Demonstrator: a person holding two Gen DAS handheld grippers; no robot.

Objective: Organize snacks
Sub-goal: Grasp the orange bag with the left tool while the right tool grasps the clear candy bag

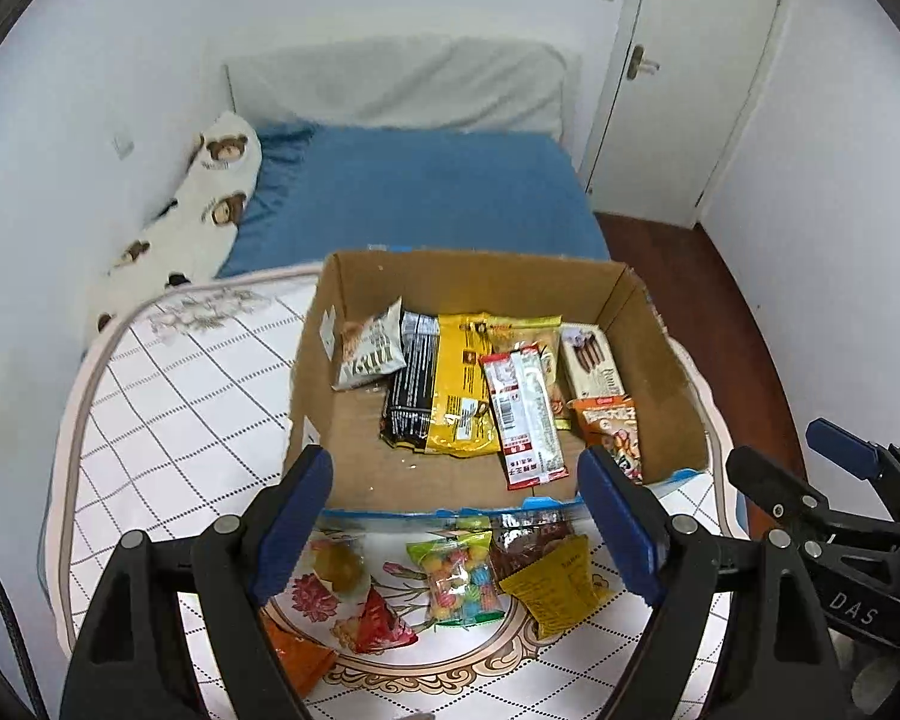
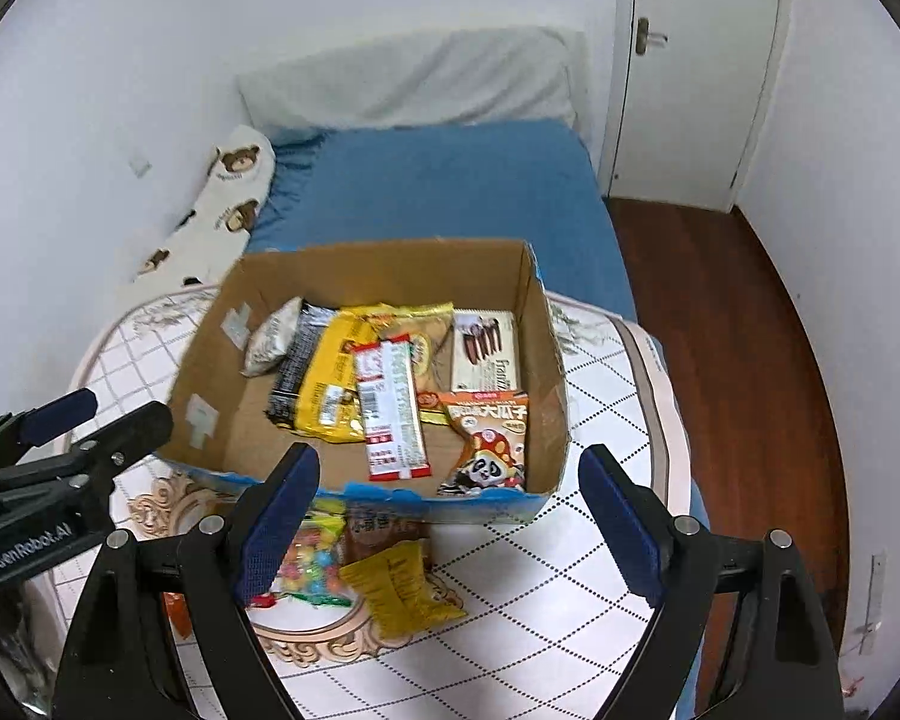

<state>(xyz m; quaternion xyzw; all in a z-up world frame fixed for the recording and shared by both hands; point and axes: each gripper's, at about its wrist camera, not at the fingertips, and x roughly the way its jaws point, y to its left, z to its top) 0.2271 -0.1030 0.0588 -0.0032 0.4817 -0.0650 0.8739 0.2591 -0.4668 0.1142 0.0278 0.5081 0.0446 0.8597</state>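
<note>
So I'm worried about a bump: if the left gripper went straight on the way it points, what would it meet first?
Probably the near wall of the cardboard box, or the snack packets just before it. The open left gripper holds nothing; depth is hard to judge.

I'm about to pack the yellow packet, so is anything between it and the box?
Only the box's near wall. The yellow packet lies on the table just before it, so it must go over that blue-edged rim.
</note>
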